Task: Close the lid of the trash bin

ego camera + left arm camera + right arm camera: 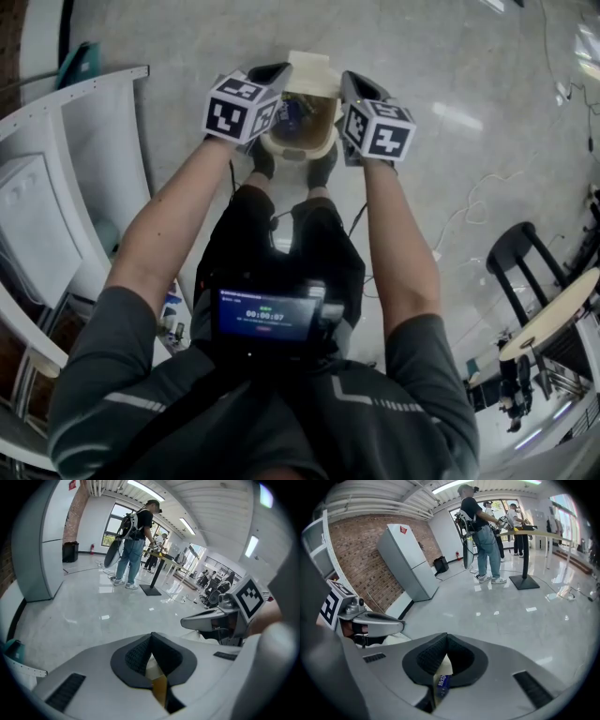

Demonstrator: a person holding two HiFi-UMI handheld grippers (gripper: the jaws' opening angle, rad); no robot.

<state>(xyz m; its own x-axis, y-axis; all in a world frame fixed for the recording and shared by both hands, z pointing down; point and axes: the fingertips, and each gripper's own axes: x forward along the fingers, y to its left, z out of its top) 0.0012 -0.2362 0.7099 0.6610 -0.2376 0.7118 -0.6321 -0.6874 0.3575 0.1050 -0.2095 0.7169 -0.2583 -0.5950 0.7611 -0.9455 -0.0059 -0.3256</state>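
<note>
A small open trash bin (302, 139) stands on the floor just ahead of the person's shoes, with rubbish inside it. Its pale lid (314, 71) stands raised at the far side. My left gripper (275, 75) hovers over the bin's left rim and my right gripper (355, 84) over its right rim. Both point forward and hold nothing. In the left gripper view the jaws (151, 637) meet at their tips, and a cream and yellow patch (158, 681) shows through the seam. In the right gripper view the jaws (446, 637) are likewise closed, with a blue wrapper (442, 684) visible below.
White curved shelving (89, 141) runs along the left. A black stool (517, 249), a round table (553, 314) and floor cables (478, 202) lie to the right. People (134, 541) stand at a tall table far ahead. A grey fridge (405, 559) stands by the brick wall.
</note>
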